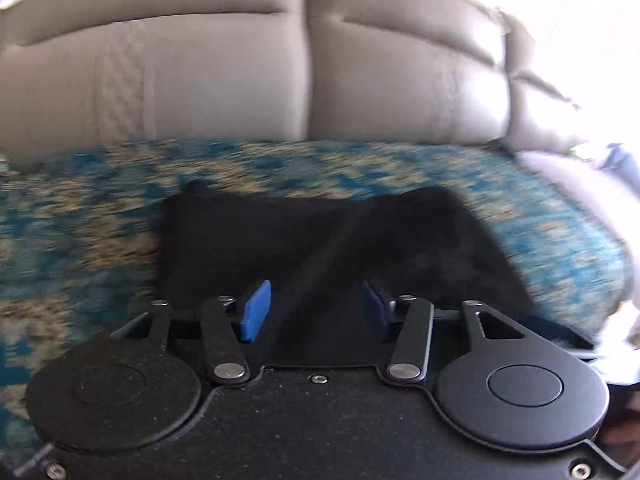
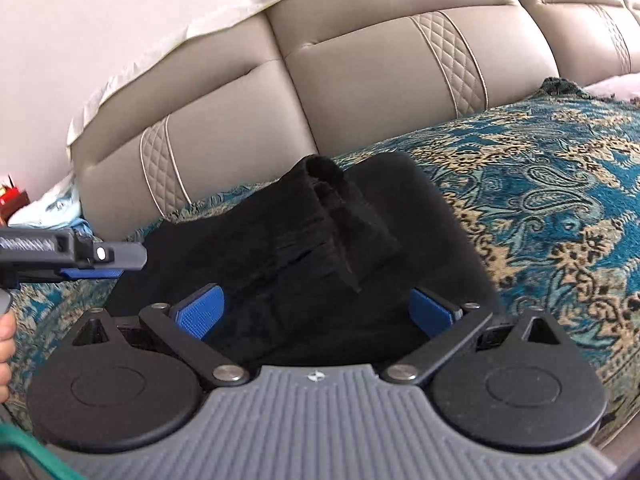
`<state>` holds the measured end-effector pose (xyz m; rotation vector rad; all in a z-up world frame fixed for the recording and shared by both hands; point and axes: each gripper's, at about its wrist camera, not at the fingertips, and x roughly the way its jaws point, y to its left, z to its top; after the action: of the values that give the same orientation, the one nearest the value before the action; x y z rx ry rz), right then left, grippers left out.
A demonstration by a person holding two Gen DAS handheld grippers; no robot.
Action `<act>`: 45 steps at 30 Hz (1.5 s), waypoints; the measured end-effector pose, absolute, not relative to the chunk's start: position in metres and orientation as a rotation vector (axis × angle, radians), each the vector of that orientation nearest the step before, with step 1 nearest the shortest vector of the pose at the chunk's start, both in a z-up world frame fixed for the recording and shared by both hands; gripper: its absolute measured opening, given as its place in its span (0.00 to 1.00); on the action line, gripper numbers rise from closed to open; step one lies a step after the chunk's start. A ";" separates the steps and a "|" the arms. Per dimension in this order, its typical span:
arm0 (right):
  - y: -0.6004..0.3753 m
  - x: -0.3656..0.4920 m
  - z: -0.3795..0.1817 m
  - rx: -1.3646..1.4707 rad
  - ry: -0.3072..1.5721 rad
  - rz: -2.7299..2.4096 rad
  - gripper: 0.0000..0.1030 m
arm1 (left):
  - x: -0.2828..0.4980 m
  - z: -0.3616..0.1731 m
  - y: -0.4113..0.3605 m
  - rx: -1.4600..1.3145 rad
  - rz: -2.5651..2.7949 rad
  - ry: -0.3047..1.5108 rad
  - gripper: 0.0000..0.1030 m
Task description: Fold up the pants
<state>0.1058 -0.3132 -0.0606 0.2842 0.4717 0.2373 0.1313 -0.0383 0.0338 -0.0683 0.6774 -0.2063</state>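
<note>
The black pants [image 2: 312, 240] lie folded in a compact bundle on the blue and beige patterned blanket [image 2: 540, 208]. A doubled cuff end sticks up on top of the bundle [image 2: 328, 184]. My right gripper [image 2: 316, 312] is open, its blue pads either side of the near edge of the pants. My left gripper [image 1: 316, 308] is open too, just above the near part of the pants [image 1: 320, 240]. It also shows from the side in the right wrist view [image 2: 100, 264], at the left edge of the bundle. The left wrist view is motion-blurred.
A beige padded headboard [image 2: 360, 80] rises right behind the blanket. White bedding [image 1: 580, 200] lies at the right in the left wrist view. A red box and pale cloth [image 2: 40, 204] sit beyond the bed's left side. The person's hand [image 2: 6, 340] shows at the left edge.
</note>
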 end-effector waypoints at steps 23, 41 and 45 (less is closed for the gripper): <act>-0.307 0.133 -0.052 0.211 0.422 -0.025 0.29 | 0.130 0.004 -0.051 0.034 -0.120 0.675 0.42; -0.322 0.088 -0.041 0.060 0.237 -0.149 0.79 | 0.151 0.011 -0.051 0.049 -0.137 0.683 0.14; -0.293 0.075 -0.043 0.018 0.225 0.027 0.75 | 0.174 0.024 -0.032 0.044 -0.170 0.683 0.12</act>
<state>0.0746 -0.2929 -0.0433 0.0175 0.2249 0.0269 0.1740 -0.0315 0.0236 0.0442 0.6825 -0.1695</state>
